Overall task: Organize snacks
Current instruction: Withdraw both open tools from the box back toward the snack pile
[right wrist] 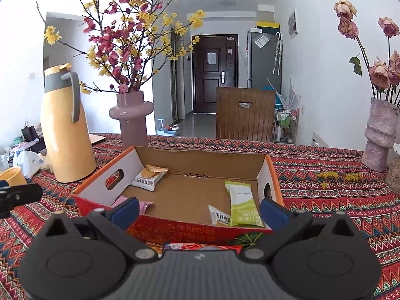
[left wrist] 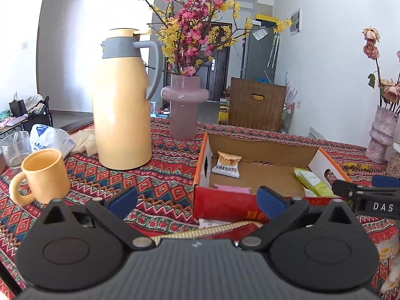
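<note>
An open cardboard box (right wrist: 200, 161) with red and orange outer walls sits on the patterned tablecloth. Inside lie a white-and-orange packet (right wrist: 149, 177), a green bar wrapper (right wrist: 243, 203), a small white packet (right wrist: 219, 217) and a pink packet (right wrist: 146, 205). My right gripper (right wrist: 199, 211) hovers open at the box's near wall, nothing between its blue pads. My left gripper (left wrist: 197, 201) is open and empty too, at the box's (left wrist: 262, 147) near-left corner. One right-gripper finger (left wrist: 346, 190) shows over the box's right end. A colourful wrapper (right wrist: 200, 246) lies in front of the box, partly hidden.
Left of the box stand a tall yellow thermos jug (left wrist: 122, 115), a yellow mug (left wrist: 43, 175), a glass (left wrist: 15, 148) and a plastic bag (left wrist: 50, 141). A mauve vase of flowers (left wrist: 183, 107) stands behind, a pale vase (right wrist: 380, 135) at far right, a wooden chair (right wrist: 245, 115) beyond the table.
</note>
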Demonstrator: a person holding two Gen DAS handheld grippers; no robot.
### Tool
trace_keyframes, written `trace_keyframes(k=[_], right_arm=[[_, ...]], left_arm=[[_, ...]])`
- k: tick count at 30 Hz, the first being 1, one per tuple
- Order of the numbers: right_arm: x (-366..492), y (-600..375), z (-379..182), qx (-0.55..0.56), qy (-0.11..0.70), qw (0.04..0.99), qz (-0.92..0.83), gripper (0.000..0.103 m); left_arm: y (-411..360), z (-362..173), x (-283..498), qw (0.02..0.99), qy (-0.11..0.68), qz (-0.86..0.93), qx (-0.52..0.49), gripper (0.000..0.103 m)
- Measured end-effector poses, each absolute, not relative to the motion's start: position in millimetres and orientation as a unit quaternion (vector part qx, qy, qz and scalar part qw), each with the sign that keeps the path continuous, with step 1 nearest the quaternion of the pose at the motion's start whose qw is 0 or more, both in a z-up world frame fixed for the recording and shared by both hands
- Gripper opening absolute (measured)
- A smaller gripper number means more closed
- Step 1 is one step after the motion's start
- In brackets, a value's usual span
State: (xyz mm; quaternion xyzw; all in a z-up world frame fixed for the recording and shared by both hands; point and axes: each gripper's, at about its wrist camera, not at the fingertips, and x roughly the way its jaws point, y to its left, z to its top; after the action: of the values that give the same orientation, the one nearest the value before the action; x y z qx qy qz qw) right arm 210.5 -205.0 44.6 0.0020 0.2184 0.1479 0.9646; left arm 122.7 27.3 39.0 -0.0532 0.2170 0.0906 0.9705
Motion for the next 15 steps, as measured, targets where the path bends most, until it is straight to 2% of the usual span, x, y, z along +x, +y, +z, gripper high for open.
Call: trace_keyframes(k=[15], right_arm=[[146,-180,37,-0.019,0.272,0.954,0.123,0.103]], left_arm=[[53,24,64,0.964,0.248,0.077,-0.054,0.103]])
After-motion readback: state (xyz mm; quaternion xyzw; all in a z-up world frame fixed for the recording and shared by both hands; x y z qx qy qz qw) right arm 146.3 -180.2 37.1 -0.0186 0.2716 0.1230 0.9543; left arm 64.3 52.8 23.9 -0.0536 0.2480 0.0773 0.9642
